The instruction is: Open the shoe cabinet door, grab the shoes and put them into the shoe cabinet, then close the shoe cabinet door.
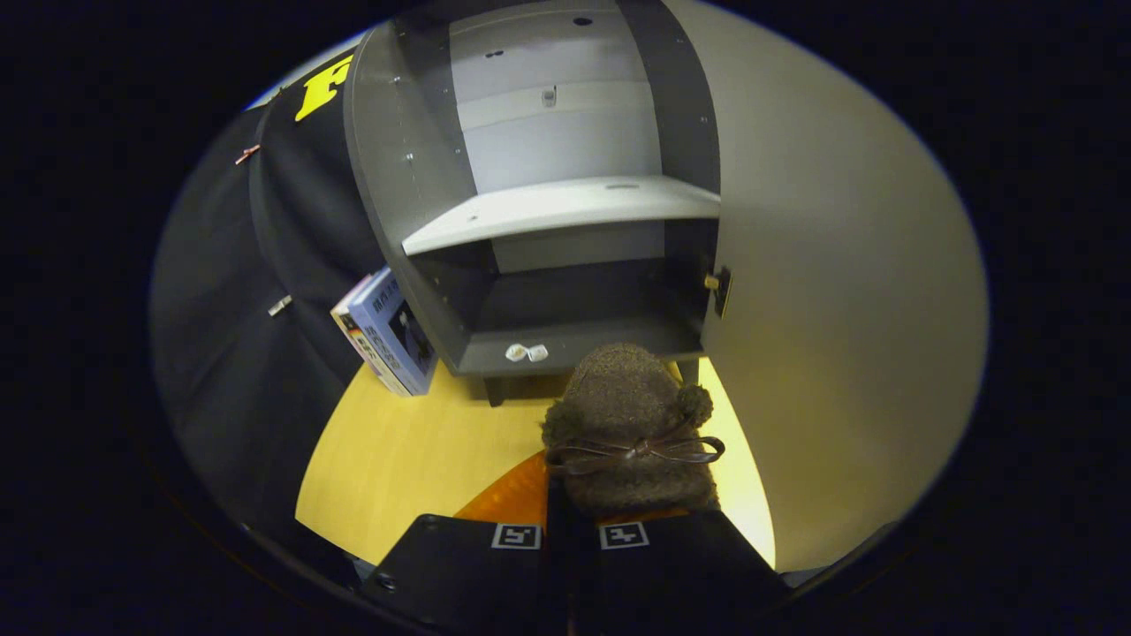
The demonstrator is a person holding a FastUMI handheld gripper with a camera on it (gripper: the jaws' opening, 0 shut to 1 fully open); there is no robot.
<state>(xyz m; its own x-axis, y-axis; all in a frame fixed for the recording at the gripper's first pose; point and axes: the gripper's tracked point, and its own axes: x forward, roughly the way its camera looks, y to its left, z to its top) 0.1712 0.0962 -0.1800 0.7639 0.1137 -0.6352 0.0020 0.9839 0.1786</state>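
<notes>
The jaws were drawn close together and clamped on the heel end of a fuzzy brown shoe (629, 424), both fingers of the gripper (570, 535) pressing it from either side. In the gripper view the shoe pointed away from the fingers, its toe reaching just up to the front edge of the bottom shelf of the shoe cabinet (539, 265); a thin brown bow (634, 451) lay across its top between two small pompoms. The cabinet door (839, 291) stood swung wide open to the right of the shoe. A pale upper shelf (565, 208) crossed the cabinet above the dark lower compartment. Two small white pieces (527, 352) sat on the bottom shelf's front edge. A boxed item (389, 334) leaned against the cabinet's left side on the yellow wooden floor (398, 459).
</notes>
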